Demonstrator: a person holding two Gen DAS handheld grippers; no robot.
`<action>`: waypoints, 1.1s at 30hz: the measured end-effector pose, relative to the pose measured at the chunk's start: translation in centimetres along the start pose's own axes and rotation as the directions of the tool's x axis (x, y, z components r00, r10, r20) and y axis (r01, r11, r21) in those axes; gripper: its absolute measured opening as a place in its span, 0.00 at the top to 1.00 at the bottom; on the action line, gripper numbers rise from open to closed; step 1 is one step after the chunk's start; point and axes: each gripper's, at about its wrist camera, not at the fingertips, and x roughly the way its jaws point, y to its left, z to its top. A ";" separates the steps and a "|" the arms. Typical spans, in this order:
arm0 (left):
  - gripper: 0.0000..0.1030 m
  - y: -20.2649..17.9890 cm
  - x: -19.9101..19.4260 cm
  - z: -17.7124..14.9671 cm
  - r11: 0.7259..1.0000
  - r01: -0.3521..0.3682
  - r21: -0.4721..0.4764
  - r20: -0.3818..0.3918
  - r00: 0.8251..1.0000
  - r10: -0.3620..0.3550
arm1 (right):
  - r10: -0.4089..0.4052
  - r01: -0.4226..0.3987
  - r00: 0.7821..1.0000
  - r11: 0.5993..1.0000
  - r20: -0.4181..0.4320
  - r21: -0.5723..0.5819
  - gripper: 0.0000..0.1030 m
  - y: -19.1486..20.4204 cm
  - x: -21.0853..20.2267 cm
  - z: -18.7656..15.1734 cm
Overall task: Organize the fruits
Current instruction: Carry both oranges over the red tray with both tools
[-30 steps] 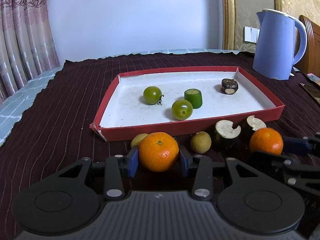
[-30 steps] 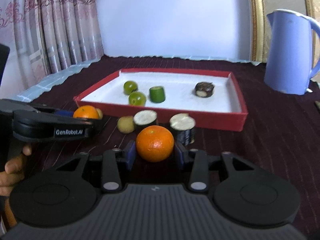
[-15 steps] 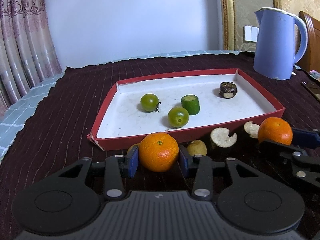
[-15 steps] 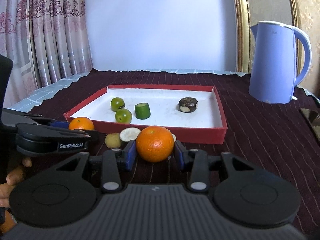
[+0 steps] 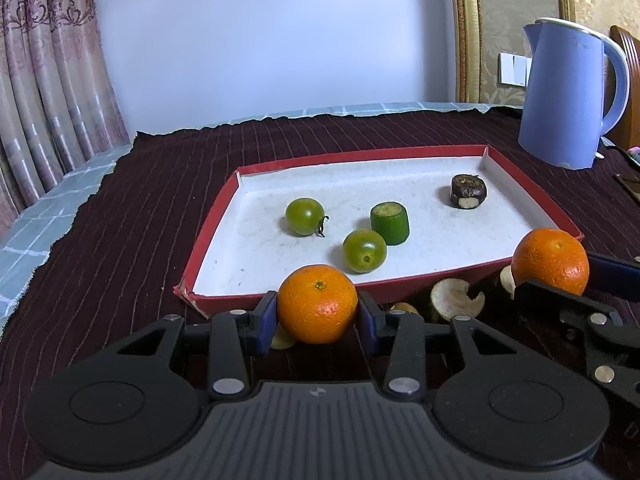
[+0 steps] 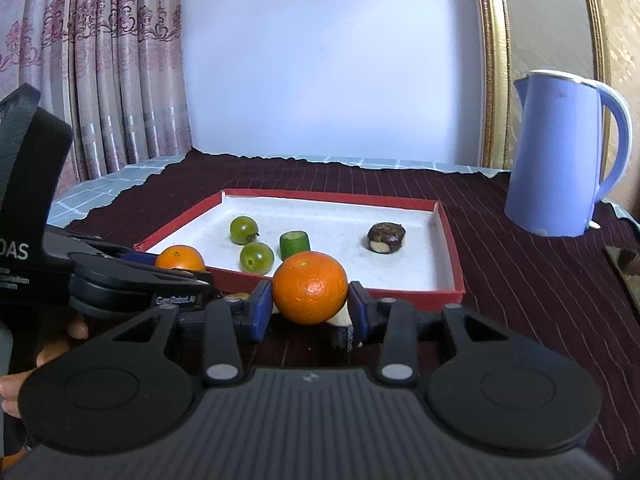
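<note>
My left gripper [image 5: 318, 314] is shut on an orange [image 5: 317, 303] and holds it above the cloth, just in front of the red tray [image 5: 224, 200]. My right gripper [image 6: 310, 306] is shut on a second orange [image 6: 310, 287], also lifted near the tray's front edge; that orange shows at the right of the left wrist view [image 5: 550, 261]. The white-floored tray holds two green tomatoes [image 5: 305, 216] [image 5: 364, 250], a green cucumber piece [image 5: 390, 224] and a dark brown piece [image 5: 468, 191].
Cut pale-faced fruit pieces [image 5: 452, 298] and small yellowish fruits lie on the dark striped cloth [image 5: 132, 216] in front of the tray. A blue kettle [image 5: 570, 96] stands at the back right. Curtains hang at the left.
Both grippers have risen with their oranges, from the cloth to above the tray's front edge. The loose fruits on the cloth have dropped lower in view.
</note>
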 end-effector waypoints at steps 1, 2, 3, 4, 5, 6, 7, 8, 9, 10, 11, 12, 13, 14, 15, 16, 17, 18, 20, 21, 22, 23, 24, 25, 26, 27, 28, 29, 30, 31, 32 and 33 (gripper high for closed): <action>0.60 0.0 0.1 0.1 1.000 -0.002 -0.002 -0.001 1.000 0.002 | -0.001 0.001 1.000 1.000 0.001 -0.001 0.63 0.0 0.1 0.1; 0.60 0.0 0.2 0.2 1.000 -0.004 -0.003 -0.002 1.000 0.004 | -0.001 0.001 1.000 1.000 0.002 -0.002 0.63 0.0 0.1 0.2; 0.60 0.0 0.2 0.3 1.000 -0.003 -0.006 -0.004 1.000 0.003 | -0.002 0.002 1.000 1.000 0.003 -0.003 0.63 -0.1 0.1 0.3; 0.60 0.0 0.3 0.4 1.000 -0.003 -0.008 -0.006 1.000 0.003 | -0.004 0.004 1.000 1.000 0.004 -0.004 0.63 -0.1 0.2 0.4; 0.60 0.0 0.3 0.5 1.000 -0.003 -0.008 -0.007 1.000 0.003 | -0.004 0.004 1.000 1.000 0.004 -0.004 0.63 -0.1 0.2 0.4; 0.60 0.0 0.3 0.7 1.000 -0.006 -0.005 -0.004 1.000 0.006 | -0.007 0.007 1.000 1.000 0.006 -0.003 0.63 -0.3 0.2 0.6; 0.60 -0.1 0.3 0.8 1.000 -0.009 -0.002 -0.001 1.000 0.009 | -0.008 0.008 1.000 1.000 0.007 -0.003 0.63 -0.4 0.2 0.6; 0.60 -0.1 0.3 0.9 1.000 -0.012 0.000 0.001 1.000 0.012 | -0.009 0.009 1.000 1.000 0.009 -0.003 0.63 -0.5 0.3 0.8; 0.60 -0.2 0.3 1.0 1.000 -0.015 0.002 0.003 1.000 0.015 | -0.010 0.010 1.000 1.000 0.011 -0.003 0.63 -0.6 0.3 0.8; 0.60 -0.3 0.4 1.2 1.000 -0.019 0.004 0.004 1.000 0.019 | -0.011 0.012 1.000 1.000 0.013 -0.002 0.63 -0.6 0.3 0.9; 0.60 -0.3 0.5 1.3 1.000 -0.021 0.004 0.003 1.000 0.021 | -0.012 0.012 1.000 1.000 0.014 -0.001 0.63 -0.7 0.4 1.0; 0.60 -0.3 0.6 1.4 1.000 -0.021 0.005 0.003 1.000 0.021 | -0.012 0.012 1.000 1.000 0.016 -0.003 0.63 -0.7 0.4 1.1; 0.60 -0.4 0.7 1.5 1.000 -0.020 0.006 0.002 1.000 0.020 | -0.014 0.014 1.000 1.000 0.017 -0.005 0.63 -0.8 0.5 1.2; 0.60 -0.4 0.8 1.7 1.000 -0.019 0.005 -0.001 1.000 0.019 | -0.014 0.014 1.000 1.000 0.017 -0.005 0.63 -0.8 0.5 1.2; 0.60 -0.4 0.9 1.8 1.000 -0.019 0.003 -0.004 1.000 0.019 | -0.018 0.018 1.000 1.000 0.019 -0.006 0.63 -0.9 0.6 1.4; 0.60 -0.4 1.1 2.0 1.000 -0.018 0.002 -0.007 1.000 0.018 | -0.018 0.018 1.000 1.000 0.019 -0.006 0.63 -0.9 0.6 1.4; 0.60 -0.4 1.2 2.1 1.000 -0.018 -0.001 -0.007 1.000 0.018 | -0.019 0.020 1.000 1.000 0.021 -0.003 0.63 -1.1 0.8 1.7; 0.60 -0.4 1.4 2.3 1.000 -0.019 0.000 -0.010 1.000 0.019 | -0.020 0.020 1.000 1.000 0.023 -0.001 0.63 -1.1 0.9 1.9; 0.60 -0.4 1.7 2.5 1.000 -0.017 -0.004 -0.015 1.000 0.017 | -0.022 0.022 0.999 1.000 0.024 0.000 0.63 -1.3 1.1 2.1; 0.60 -0.3 1.9 2.7 1.000 -0.017 -0.008 -0.019 1.000 0.017 | -0.022 0.022 0.999 1.000 0.024 0.000 0.63 -1.3 1.2 2.2; 0.60 -0.3 2.1 2.9 1.000 -0.017 -0.011 -0.023 1.000 0.017 | -0.021 0.021 0.999 1.000 0.024 0.000 0.63 -1.3 1.3 2.3; 0.60 -0.2 2.3 3.0 1.000 -0.017 -0.014 -0.026 1.000 0.017 | -0.019 0.019 1.000 1.000 0.024 0.001 0.63 -1.4 1.3 2.3; 0.60 -0.1 2.4 3.2 1.000 -0.017 -0.017 -0.028 0.999 0.017 | -0.019 0.019 1.000 1.000 0.024 0.001 0.63 -1.4 1.3 2.3; 0.60 -0.1 2.6 3.3 1.000 -0.017 -0.020 -0.030 0.999 0.016 | -0.019 0.019 1.000 1.000 0.024 0.000 0.63 -1.5 1.5 2.5; 0.60 0.0 2.7 3.4 1.000 -0.017 -0.022 -0.030 0.999 0.016 | -0.019 0.019 1.000 1.000 0.024 -0.001 0.63 -1.5 1.6 2.6; 0.60 0.0 2.8 3.6 1.000 -0.018 -0.025 -0.031 0.999 0.017 | -0.019 0.019 1.000 1.000 0.024 -0.002 0.63 -1.5 1.7 2.7; 0.60 0.1 3.0 3.7 0.999 -0.019 -0.026 -0.031 0.999 0.018 | -0.018 0.019 1.000 1.000 0.023 -0.002 0.63 -1.6 2.0 2.9; 0.60 0.1 3.1 3.8 0.999 -0.020 -0.027 -0.031 0.999 0.019 | -0.018 0.018 1.000 1.000 0.023 -0.003 0.63 -1.7 2.1 3.0; 0.60 0.2 3.2 4.0 0.999 -0.021 -0.028 -0.031 0.999 0.020 | -0.019 0.019 1.000 1.000 0.024 -0.003 0.63 -1.6 2.1 3.0; 0.60 0.2 3.3 4.2 0.999 -0.021 -0.031 -0.032 0.999 0.020 | -0.019 0.019 1.000 1.000 0.024 -0.003 0.63 -1.6 2.1 3.0; 0.60 0.2 3.4 4.3 0.999 -0.020 -0.033 -0.032 0.999 0.019 | -0.020 0.020 1.000 1.000 0.024 -0.003 0.63 -1.7 2.2 3.1; 0.60 0.3 3.6 4.5 0.999 -0.020 -0.036 -0.032 0.999 0.018 | -0.020 0.021 0.999 1.000 0.025 -0.004 0.63 -1.6 2.3 3.3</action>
